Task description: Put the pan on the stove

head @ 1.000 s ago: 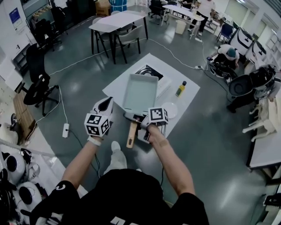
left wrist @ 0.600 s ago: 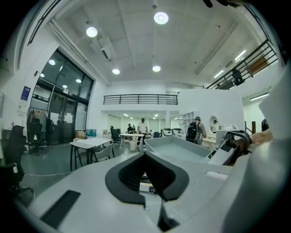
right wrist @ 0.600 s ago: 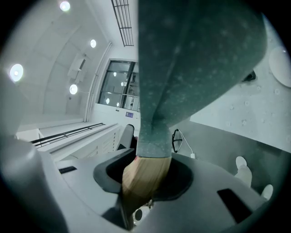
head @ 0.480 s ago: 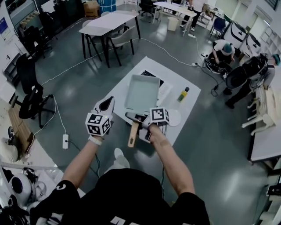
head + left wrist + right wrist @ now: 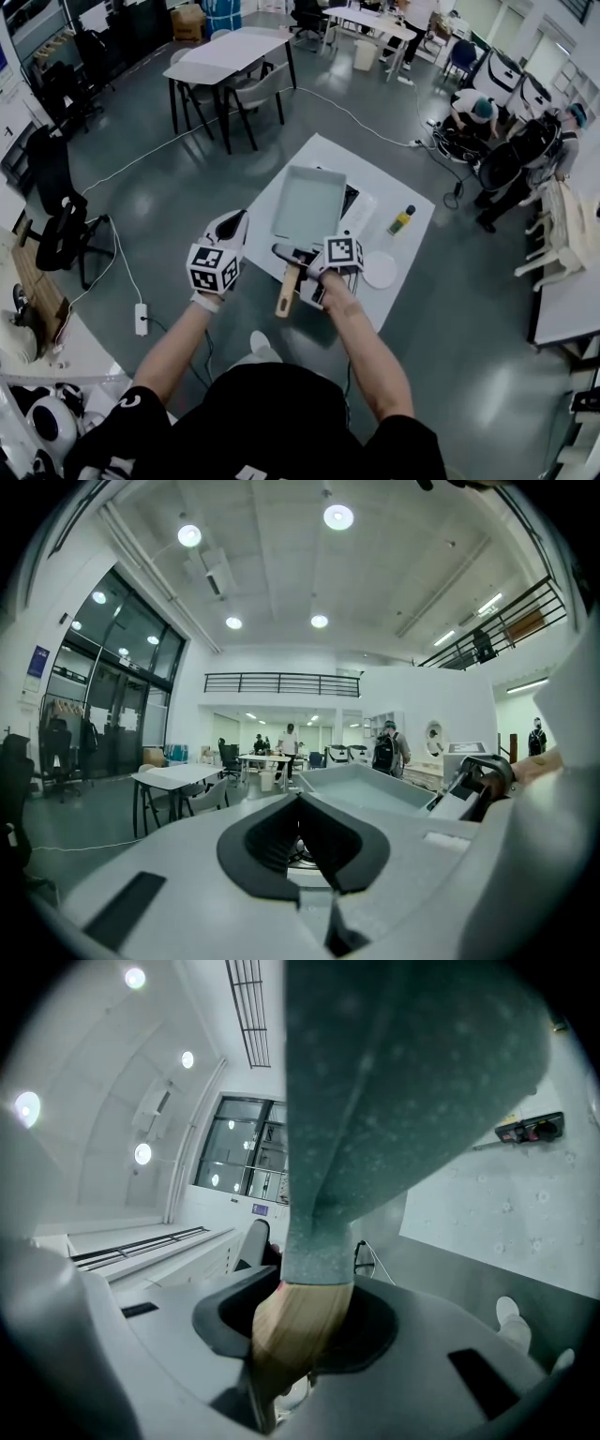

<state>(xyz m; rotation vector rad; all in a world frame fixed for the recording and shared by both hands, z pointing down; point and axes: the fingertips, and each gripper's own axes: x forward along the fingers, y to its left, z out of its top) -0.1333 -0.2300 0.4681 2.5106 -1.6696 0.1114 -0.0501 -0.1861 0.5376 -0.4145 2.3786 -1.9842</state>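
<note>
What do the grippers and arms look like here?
Left gripper and right gripper: white moulded shells, black-lined jaws. Each carries a white cube with black square markers. The person wears a black short-sleeved top; the forearms are uncovered.

Steep overhead view; pan (image 5: 307, 204) shared.

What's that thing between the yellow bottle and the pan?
The stove. In the head view its white edge peeks out past the pan, toward the bottle, on the white mat.
</note>
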